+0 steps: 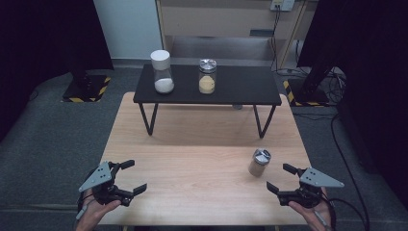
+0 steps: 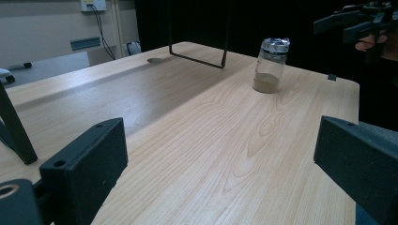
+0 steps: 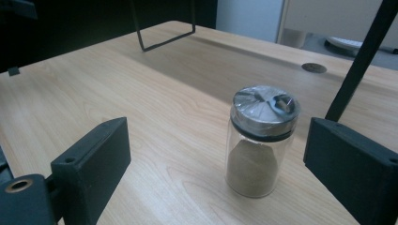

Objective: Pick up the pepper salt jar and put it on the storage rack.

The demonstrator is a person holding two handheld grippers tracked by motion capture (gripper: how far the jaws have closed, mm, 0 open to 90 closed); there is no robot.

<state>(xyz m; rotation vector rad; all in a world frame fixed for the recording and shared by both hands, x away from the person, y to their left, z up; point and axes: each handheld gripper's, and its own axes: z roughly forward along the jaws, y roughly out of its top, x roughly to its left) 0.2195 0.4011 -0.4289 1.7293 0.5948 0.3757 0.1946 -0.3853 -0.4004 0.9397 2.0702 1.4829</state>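
Observation:
A small glass jar [image 1: 260, 162] with a silver lid and brown powder stands upright on the wooden table [image 1: 192, 144], at the front right. My right gripper [image 1: 279, 177] is just right of it, open, with nothing between its jaws. In the right gripper view the jar [image 3: 260, 140] stands a little ahead of the right gripper [image 3: 216, 140], nearer the right-hand jaw and apart from it. My left gripper [image 1: 135, 176] is held open at the front left over bare wood. The left gripper view looks past the left gripper [image 2: 218, 140] to the jar [image 2: 270, 65] and the right gripper [image 2: 347, 26] beyond.
A black raised shelf [image 1: 240, 94] on thin metal legs stands across the back of the table. On it are a white-lidded jar [image 1: 162, 72] of white powder and a silver-lidded jar [image 1: 207, 77] of yellow powder. Cables lie on the floor at the right.

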